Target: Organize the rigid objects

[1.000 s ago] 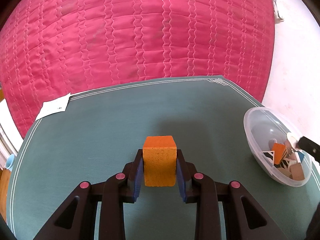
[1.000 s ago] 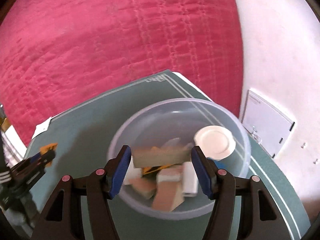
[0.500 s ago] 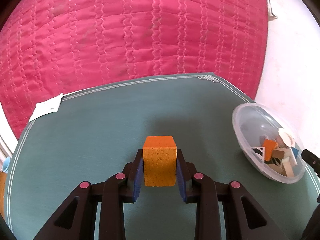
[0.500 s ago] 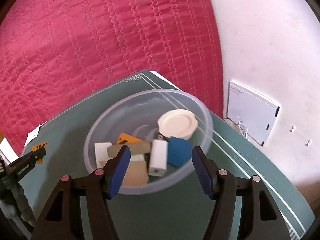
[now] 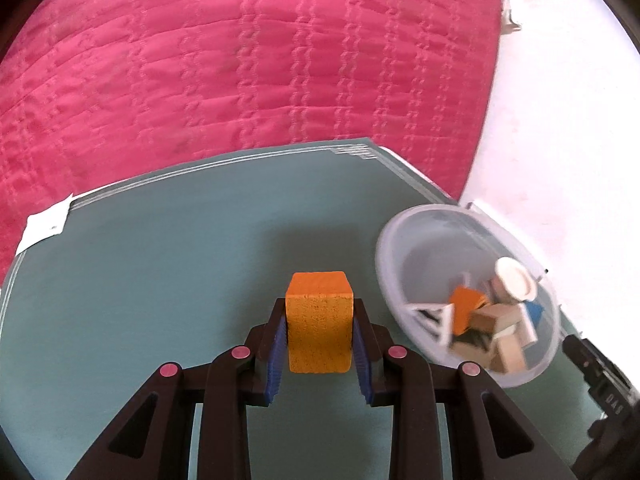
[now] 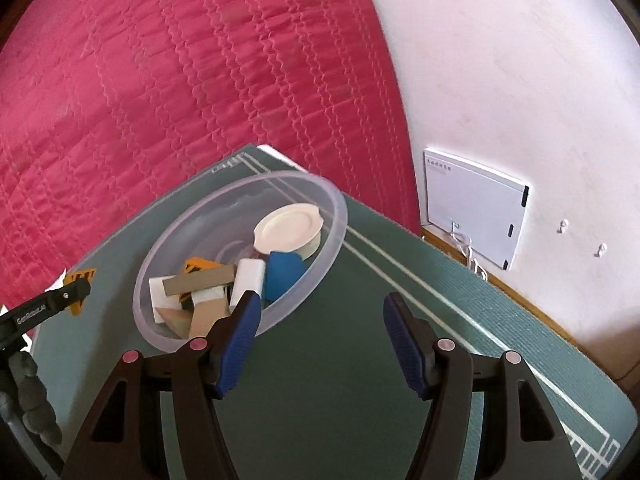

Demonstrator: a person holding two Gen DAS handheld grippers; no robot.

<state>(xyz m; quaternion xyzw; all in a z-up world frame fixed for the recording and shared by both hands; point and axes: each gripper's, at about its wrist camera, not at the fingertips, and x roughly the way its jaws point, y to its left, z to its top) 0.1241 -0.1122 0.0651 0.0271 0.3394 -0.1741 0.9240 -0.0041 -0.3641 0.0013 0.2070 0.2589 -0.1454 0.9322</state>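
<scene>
Orange block point(image 5: 319, 330) upright in left tool point(image 5: 319, 346), long axis vertical

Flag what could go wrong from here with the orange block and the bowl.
1. The clear bowl sits near the mat's corner; a knock might push it off.
2. The bowl is already piled with pieces; the orange block, clamped in the left hand-held gripper, could bounce out if dropped from height.
3. The open right hand-held gripper hovers by the rim and may be struck.
</scene>
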